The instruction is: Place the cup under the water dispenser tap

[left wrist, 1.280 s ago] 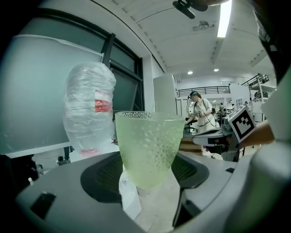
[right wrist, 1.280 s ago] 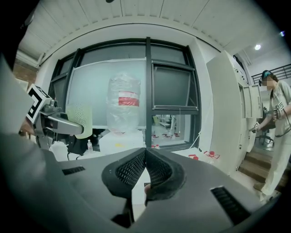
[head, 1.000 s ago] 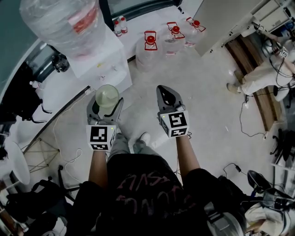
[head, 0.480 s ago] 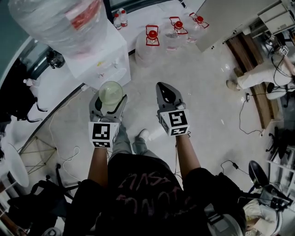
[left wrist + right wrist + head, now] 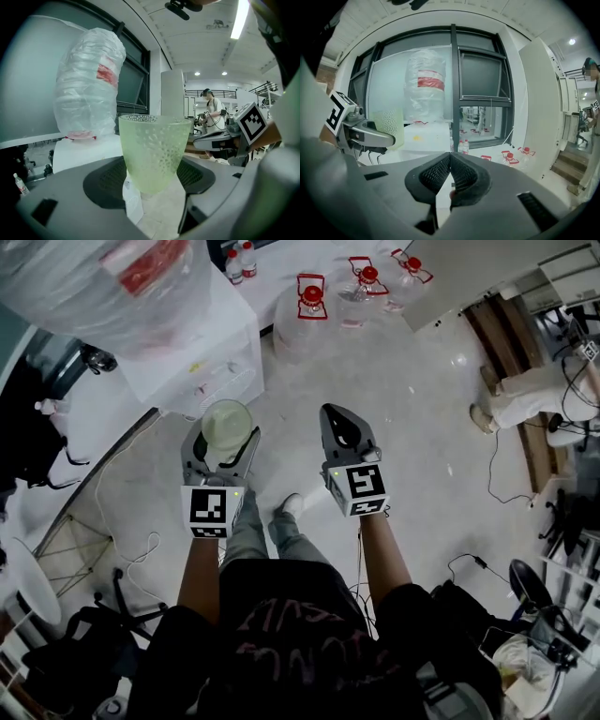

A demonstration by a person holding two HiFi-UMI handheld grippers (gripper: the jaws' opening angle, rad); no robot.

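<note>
A pale green dimpled cup (image 5: 227,425) stands upright between the jaws of my left gripper (image 5: 223,441), which is shut on it; in the left gripper view the cup (image 5: 153,152) fills the middle. Ahead and to the left stands the white water dispenser (image 5: 187,343), topped by a big clear bottle (image 5: 103,277) with a red label. In the left gripper view the bottle (image 5: 89,89) rises just behind the cup. My right gripper (image 5: 342,425) hangs beside the left one, shut and empty, its pads touching (image 5: 450,171). The dispenser's tap is not clearly visible.
Several spare water jugs with red caps (image 5: 309,310) stand on the floor beyond the dispenser. A white cabinet (image 5: 487,268) is at the far right. Cables trail on the floor at left (image 5: 122,521). A person (image 5: 534,395) stands at the right edge.
Both grippers and the cup have come closer to the dispenser as the person walks forward; the dispenser now sits nearer the cup. The grip on the cup is unchanged.
</note>
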